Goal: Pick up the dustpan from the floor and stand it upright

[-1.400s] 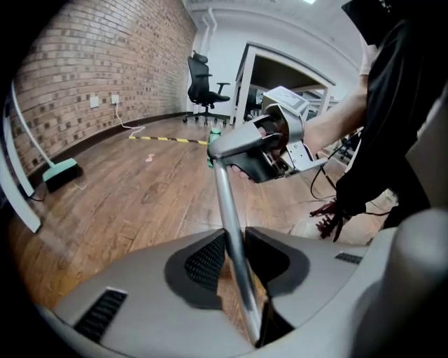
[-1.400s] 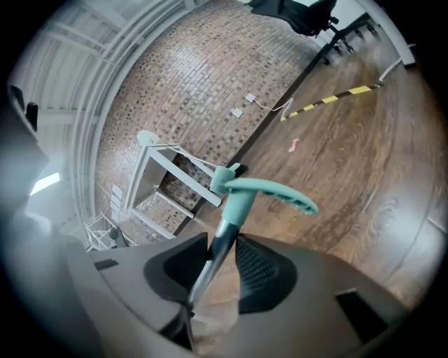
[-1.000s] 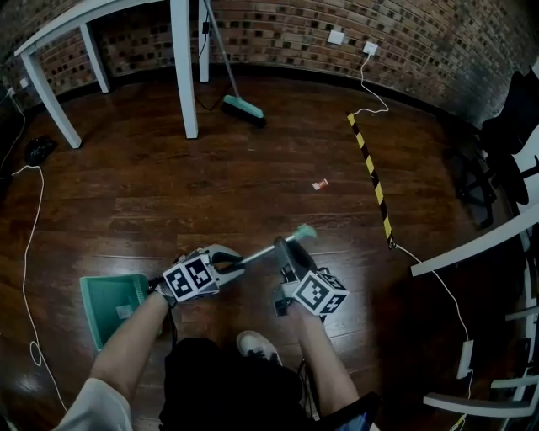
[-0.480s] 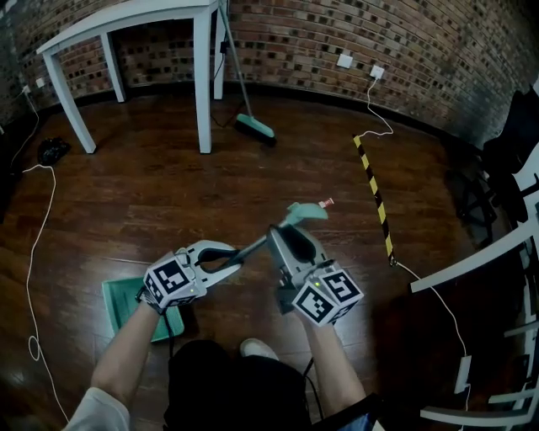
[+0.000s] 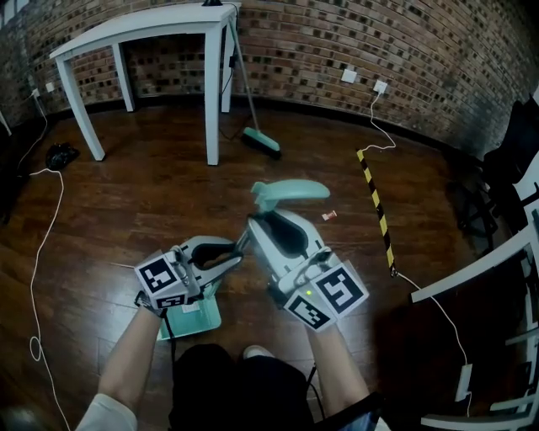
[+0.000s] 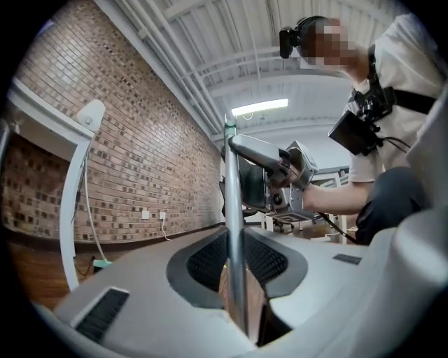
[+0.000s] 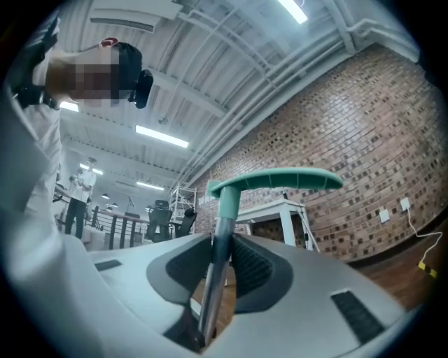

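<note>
The dustpan has a teal pan (image 5: 195, 318), a thin metal pole (image 6: 233, 210) and a teal T-handle (image 5: 290, 192). The pan rests on the wood floor under my left hand, and the pole rises steeply from it. My left gripper (image 5: 232, 252) holds the pole low down, its jaws closing with the pole (image 6: 235, 280) between the pads. Higher up, my right gripper (image 5: 263, 220) has the pole (image 7: 217, 259) between its closing jaws, just below the handle (image 7: 276, 182). The right gripper (image 6: 280, 168) also shows in the left gripper view, further up the pole.
A broom (image 5: 261, 141) leans by the white table (image 5: 143, 25) at the back. Yellow-black tape (image 5: 376, 202) runs across the floor at right, with a small red scrap (image 5: 329, 215) beside it. A white cable (image 5: 42, 252) trails along the left. White furniture (image 5: 472, 252) stands at right.
Both grippers have risen with the pole, which has swung from nearly flat to steeply raised. The pan has slid right, closer under my left hand.
</note>
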A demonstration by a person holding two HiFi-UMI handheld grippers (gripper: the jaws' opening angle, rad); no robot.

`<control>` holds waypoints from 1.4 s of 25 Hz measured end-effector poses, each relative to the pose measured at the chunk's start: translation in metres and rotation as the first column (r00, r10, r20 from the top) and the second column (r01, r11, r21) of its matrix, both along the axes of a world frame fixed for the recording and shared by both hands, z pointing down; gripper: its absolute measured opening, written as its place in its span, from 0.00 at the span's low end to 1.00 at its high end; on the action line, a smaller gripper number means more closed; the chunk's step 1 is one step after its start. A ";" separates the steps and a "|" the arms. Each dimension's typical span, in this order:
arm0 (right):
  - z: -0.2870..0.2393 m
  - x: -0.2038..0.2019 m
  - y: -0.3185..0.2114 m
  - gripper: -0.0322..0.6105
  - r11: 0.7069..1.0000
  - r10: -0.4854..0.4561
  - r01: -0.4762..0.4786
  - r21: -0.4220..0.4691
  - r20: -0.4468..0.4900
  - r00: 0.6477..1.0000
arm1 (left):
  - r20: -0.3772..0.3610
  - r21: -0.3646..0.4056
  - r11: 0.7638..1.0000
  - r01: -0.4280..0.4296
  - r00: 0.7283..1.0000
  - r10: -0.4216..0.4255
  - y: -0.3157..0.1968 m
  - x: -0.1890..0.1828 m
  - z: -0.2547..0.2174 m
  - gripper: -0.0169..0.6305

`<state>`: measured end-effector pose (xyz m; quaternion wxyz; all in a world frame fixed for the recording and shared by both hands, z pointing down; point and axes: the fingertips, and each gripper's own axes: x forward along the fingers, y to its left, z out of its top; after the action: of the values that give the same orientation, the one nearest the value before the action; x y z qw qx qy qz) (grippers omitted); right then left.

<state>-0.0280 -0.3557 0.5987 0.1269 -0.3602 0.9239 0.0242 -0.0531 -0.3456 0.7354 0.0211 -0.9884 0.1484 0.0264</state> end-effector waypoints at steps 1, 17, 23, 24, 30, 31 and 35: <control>-0.003 -0.003 0.002 0.20 1.000 -0.012 0.012 0.005 -0.005 1.000 | -0.007 0.003 1.000 -0.002 1.000 0.002 0.001 -0.001 -0.003 0.17; -0.020 -0.036 0.005 0.18 0.998 -0.065 0.066 -0.010 0.037 0.997 | 0.064 -0.022 1.000 0.016 0.998 -0.015 -0.001 -0.007 -0.017 0.17; -0.018 -0.024 0.003 0.19 0.995 -0.095 0.096 -0.023 0.037 0.995 | 0.065 -0.005 0.997 0.078 0.995 -0.078 -0.003 0.002 -0.016 0.17; -0.017 -0.023 0.004 0.19 0.995 -0.100 0.101 -0.023 0.030 0.995 | 0.062 -0.004 0.997 0.082 0.995 -0.082 -0.002 0.003 -0.016 0.17; -0.013 -0.011 0.007 0.26 0.994 -0.111 0.111 -0.022 -0.024 0.994 | 0.050 0.028 0.995 0.097 0.994 -0.098 0.003 0.005 -0.017 0.18; -0.011 -0.009 0.006 0.26 0.994 -0.106 0.105 -0.034 -0.023 0.994 | 0.035 0.024 0.995 0.100 0.994 -0.101 0.003 0.002 -0.019 0.18; 0.000 -0.003 0.011 0.27 0.995 -0.080 0.077 -0.062 -0.046 0.996 | -0.006 0.031 0.990 0.140 0.990 -0.140 0.005 -0.018 -0.032 0.22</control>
<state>-0.0307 -0.3446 0.5989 0.0944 -0.3266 0.9404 -0.0001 -0.0712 -0.3410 0.7032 0.0382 -0.9750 0.2169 0.0292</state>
